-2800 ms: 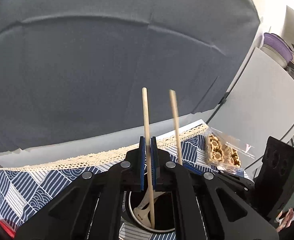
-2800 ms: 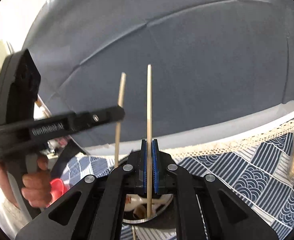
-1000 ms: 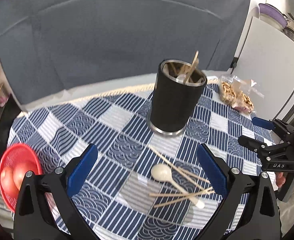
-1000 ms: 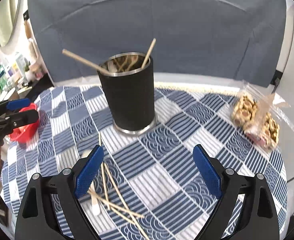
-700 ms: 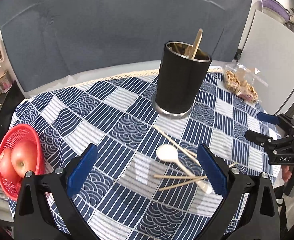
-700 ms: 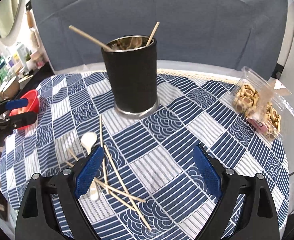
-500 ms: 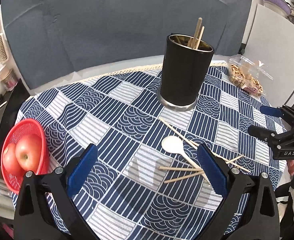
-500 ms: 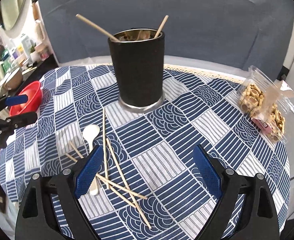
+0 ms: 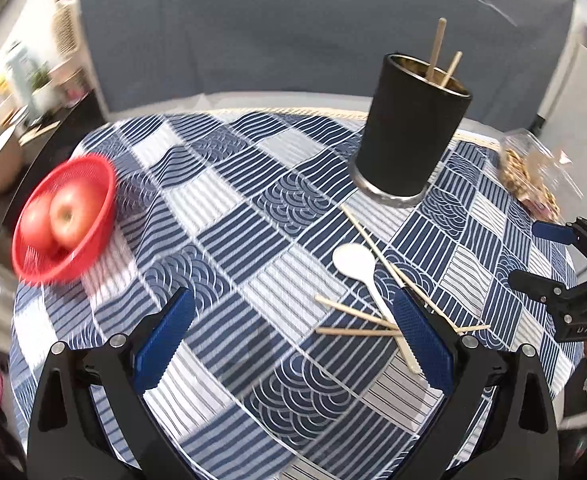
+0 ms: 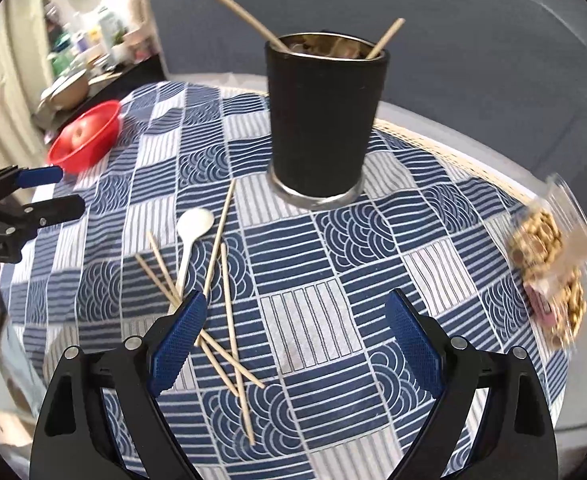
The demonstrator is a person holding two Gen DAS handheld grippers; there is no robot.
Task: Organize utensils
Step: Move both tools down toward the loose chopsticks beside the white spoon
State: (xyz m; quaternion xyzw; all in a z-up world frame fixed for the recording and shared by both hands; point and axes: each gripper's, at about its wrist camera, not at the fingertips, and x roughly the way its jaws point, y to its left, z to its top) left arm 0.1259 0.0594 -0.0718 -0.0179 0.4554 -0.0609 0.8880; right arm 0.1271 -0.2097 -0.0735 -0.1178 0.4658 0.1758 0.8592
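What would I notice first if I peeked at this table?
Probably the tall black cup standing at the far side of the blue patterned tablecloth, with two chopsticks poking out. Nearer lie a white spoon and loose chopsticks in a crisscross pile. At the left edge sits a red bowl holding apples.

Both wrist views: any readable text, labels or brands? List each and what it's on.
"DAS": on the right gripper body, in the left wrist view.
White lettering on the left gripper body, in the right wrist view: too blurred to read.
Snack bag: pink label, unreadable.
Black utensil cup: no text.
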